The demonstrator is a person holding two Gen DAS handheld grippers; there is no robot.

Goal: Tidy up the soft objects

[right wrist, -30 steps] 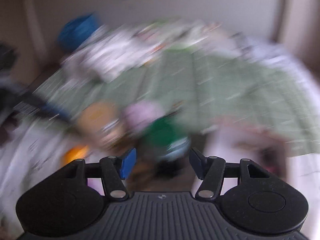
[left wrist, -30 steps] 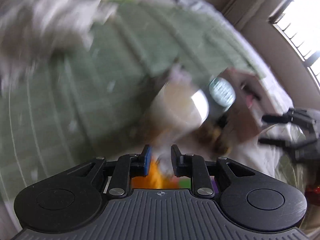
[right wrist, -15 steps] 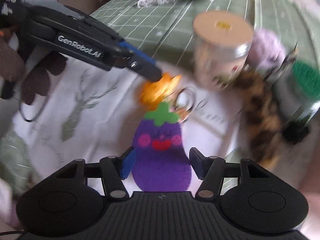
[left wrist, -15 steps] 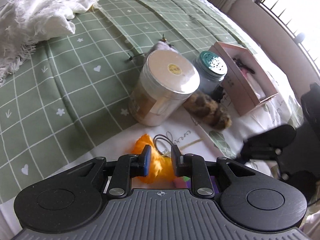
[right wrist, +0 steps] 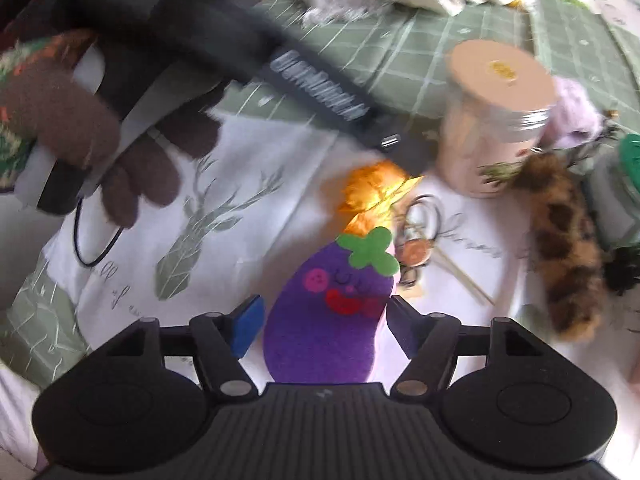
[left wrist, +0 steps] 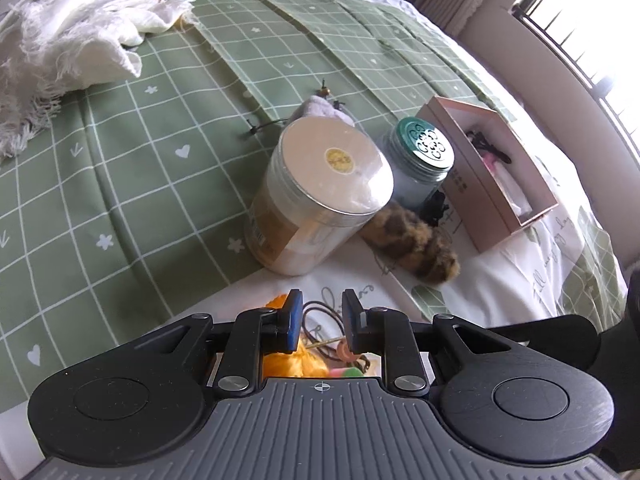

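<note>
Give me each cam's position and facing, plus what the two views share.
Left wrist: sits on the left gripper, low over the bed, facing the tan-lid jar, pink box; own fingers show.
Right wrist: sits on the right gripper, looking down at the felt eggplant; own fingers and gloved left hand show.
Shared: jar, orange fabric, leopard fur piece.

Daylight is admitted through a window (left wrist: 592, 36) up and right of the left gripper (left wrist: 319, 320), where glare is blown out. That view is rendered sharp, though bent at its edges. The right wrist view is smeared by motion blur, especially the left gripper (right wrist: 404, 152)
</note>
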